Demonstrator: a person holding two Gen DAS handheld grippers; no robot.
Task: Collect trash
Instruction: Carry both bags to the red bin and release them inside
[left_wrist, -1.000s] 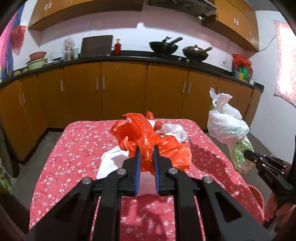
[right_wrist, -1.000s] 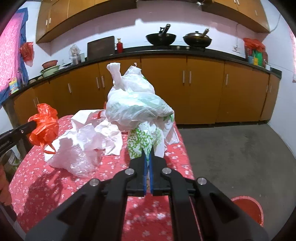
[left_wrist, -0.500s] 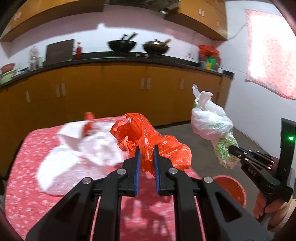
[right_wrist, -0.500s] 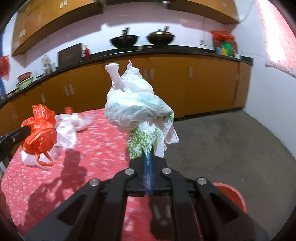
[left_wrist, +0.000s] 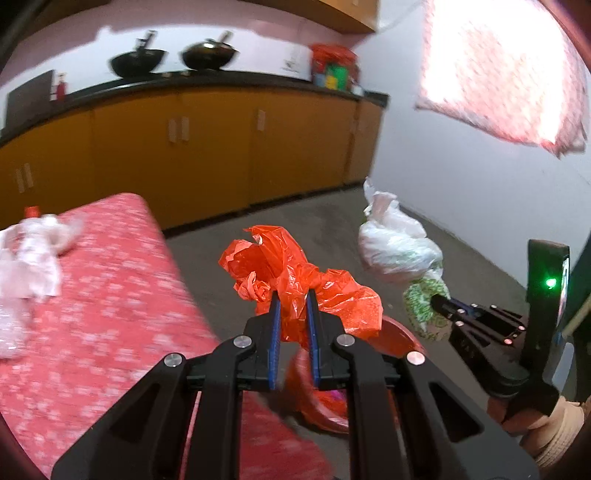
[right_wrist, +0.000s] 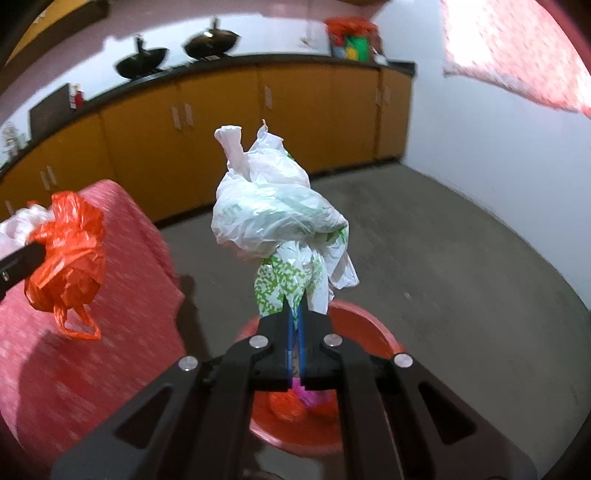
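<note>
My left gripper (left_wrist: 291, 295) is shut on a crumpled orange plastic bag (left_wrist: 291, 273), held in the air just past the table's right edge. My right gripper (right_wrist: 294, 306) is shut on a knotted white and green plastic bag (right_wrist: 277, 218). It hangs over a red basin (right_wrist: 373, 332) on the floor, which holds some orange and pink trash. In the left wrist view the white bag (left_wrist: 399, 247) and the right gripper (left_wrist: 439, 301) sit to the right, with the red basin (left_wrist: 399, 332) below. The right wrist view shows the orange bag (right_wrist: 66, 247) at the left.
A table with a red flowered cloth (left_wrist: 92, 295) stands at the left, with white plastic bags (left_wrist: 29, 254) still on it. Orange cabinets (left_wrist: 207, 155) line the far wall under a dark counter with two woks. Grey concrete floor (right_wrist: 461, 258) stretches to the right.
Both grippers swung right and downward off the table, carrying their bags. The red basin on the floor has come into view below them.
</note>
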